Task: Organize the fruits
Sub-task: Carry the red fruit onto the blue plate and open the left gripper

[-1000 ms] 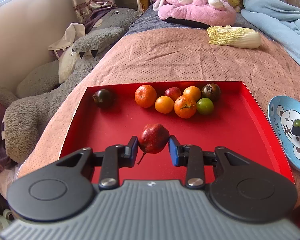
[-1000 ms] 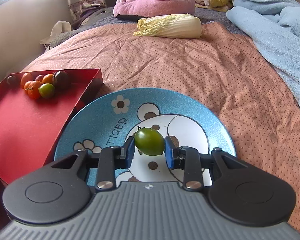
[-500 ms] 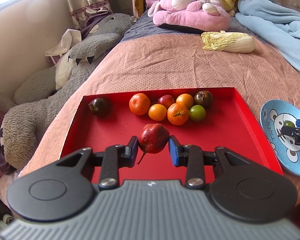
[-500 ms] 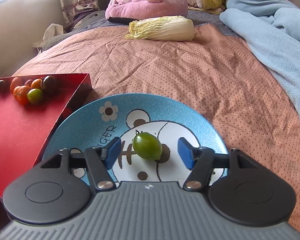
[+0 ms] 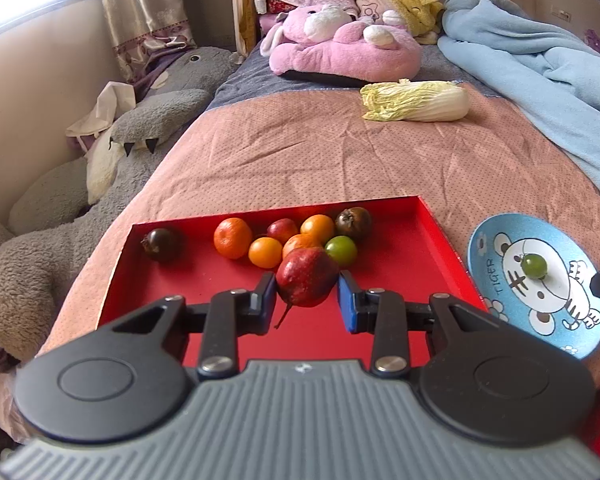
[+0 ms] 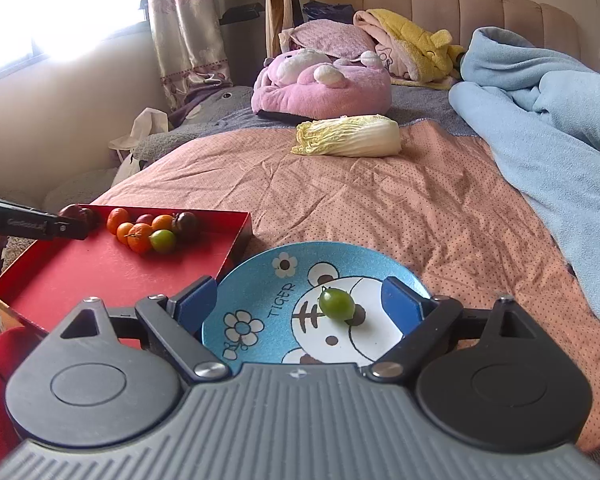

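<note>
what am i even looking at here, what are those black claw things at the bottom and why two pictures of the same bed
These are two handheld grippers, one in each of a person's hands, with a wide-angle camera on each looking forward along its two fingers. So each picture is one gripper's own view of the same bed.

In the left view, the left gripper is shut on a dark red fruit, held above a red tray with oranges, dark fruits and a green one.

In the right view, the right gripper has just been opening. Its fingers stand wide, with nothing gripped. A small green fruit lies free on the blue cartoon plate.

Further back lie a cabbage, a pink plush toy and a blue blanket.
</note>
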A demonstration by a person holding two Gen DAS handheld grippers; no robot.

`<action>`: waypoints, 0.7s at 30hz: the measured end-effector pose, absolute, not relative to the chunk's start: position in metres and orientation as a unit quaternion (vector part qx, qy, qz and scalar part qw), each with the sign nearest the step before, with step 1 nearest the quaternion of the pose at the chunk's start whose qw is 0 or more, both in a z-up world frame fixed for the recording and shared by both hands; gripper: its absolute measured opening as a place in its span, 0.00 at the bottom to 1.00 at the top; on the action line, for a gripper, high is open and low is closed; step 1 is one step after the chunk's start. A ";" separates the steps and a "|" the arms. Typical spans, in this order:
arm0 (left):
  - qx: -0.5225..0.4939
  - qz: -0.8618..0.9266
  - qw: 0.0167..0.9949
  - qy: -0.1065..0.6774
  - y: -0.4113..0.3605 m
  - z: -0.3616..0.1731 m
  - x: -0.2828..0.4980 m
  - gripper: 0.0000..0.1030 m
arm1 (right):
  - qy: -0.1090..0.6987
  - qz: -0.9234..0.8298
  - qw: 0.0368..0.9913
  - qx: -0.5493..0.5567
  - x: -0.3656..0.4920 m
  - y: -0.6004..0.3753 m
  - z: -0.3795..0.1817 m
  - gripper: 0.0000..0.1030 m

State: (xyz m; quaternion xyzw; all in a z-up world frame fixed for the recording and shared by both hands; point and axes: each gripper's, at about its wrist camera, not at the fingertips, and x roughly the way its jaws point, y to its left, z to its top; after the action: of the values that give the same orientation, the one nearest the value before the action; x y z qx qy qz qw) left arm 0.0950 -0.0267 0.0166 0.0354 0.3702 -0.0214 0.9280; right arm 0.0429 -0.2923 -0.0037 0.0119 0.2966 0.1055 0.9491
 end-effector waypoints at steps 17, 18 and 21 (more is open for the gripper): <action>0.065 -0.139 0.912 0.380 -0.145 -0.002 0.096 0.35 | 0.303 0.101 0.948 0.013 -0.038 -0.309 0.009 0.89; 0.065 -0.145 0.910 0.383 -0.152 -0.007 0.096 0.35 | 0.304 0.100 0.947 0.011 -0.041 -0.310 0.009 0.89; 0.071 -0.161 0.902 0.393 -0.173 -0.022 0.098 0.35 | 0.303 0.090 0.949 0.007 -0.050 -0.317 0.010 0.89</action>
State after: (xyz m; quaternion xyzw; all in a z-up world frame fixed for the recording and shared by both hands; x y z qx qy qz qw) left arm 0.0982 -0.1730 -0.0216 0.0709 0.3934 -0.1609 0.9024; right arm -0.0502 -0.3167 0.0105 0.0069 0.3028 0.0897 0.9488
